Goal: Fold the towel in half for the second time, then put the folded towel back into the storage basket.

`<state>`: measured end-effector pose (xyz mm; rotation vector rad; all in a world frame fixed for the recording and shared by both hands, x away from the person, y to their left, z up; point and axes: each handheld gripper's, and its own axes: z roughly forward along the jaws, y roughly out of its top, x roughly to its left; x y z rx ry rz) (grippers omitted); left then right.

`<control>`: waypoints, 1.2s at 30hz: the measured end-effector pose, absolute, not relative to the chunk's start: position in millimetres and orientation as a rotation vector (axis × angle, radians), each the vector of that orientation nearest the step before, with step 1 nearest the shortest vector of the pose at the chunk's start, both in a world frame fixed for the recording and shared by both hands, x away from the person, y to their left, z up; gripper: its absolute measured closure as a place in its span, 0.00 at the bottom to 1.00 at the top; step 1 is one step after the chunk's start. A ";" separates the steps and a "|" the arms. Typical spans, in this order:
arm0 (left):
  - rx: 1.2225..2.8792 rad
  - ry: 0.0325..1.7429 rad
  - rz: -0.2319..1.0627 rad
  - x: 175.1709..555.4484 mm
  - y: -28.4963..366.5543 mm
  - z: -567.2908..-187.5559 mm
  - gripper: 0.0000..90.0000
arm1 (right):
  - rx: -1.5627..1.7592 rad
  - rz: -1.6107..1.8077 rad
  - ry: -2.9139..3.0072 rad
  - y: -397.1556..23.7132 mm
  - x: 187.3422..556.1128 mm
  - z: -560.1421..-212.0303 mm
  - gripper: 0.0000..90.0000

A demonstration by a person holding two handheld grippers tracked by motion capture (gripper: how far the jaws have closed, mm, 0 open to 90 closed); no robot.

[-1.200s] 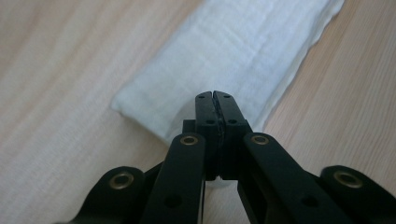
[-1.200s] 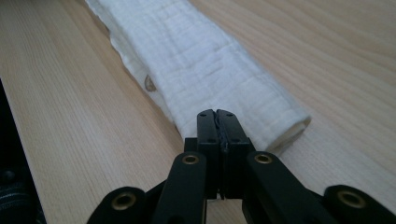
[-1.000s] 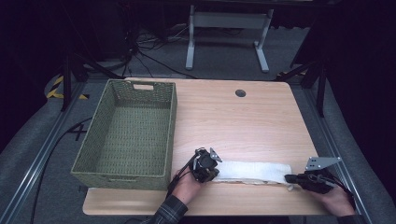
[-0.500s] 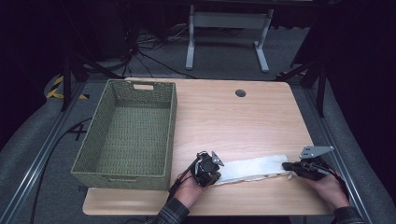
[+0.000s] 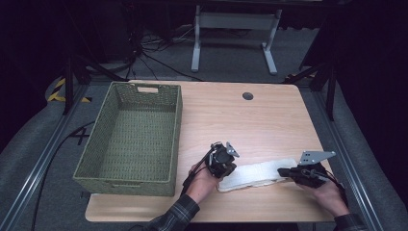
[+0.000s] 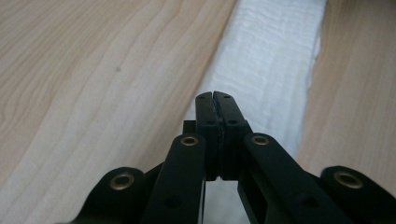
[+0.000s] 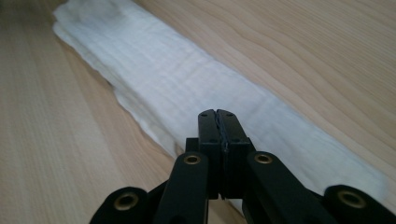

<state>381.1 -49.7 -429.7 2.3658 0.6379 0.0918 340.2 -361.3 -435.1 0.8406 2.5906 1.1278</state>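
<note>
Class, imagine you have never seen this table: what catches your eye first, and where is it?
A long folded white cloth lies along the near edge of the wooden table, with the shut left gripper at one end and the shut right gripper at the other. To the left sits an empty green woven basket.

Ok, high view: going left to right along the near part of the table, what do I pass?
Woven basket → left gripper → folded white cloth → right gripper.
</note>
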 end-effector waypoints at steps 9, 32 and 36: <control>2.398 0.621 0.060 398.2 -67.1 -441.6 1.00 | 0.809 1.104 2.638 -343.6 338.3 -442.7 1.00; 2.443 0.595 0.037 382.8 -61.6 -448.9 1.00 | 0.842 1.077 2.655 -335.9 361.6 -452.4 1.00; 2.455 0.592 0.027 377.0 -57.0 -448.3 0.99 | 0.857 1.109 2.657 -335.2 370.7 -453.6 1.00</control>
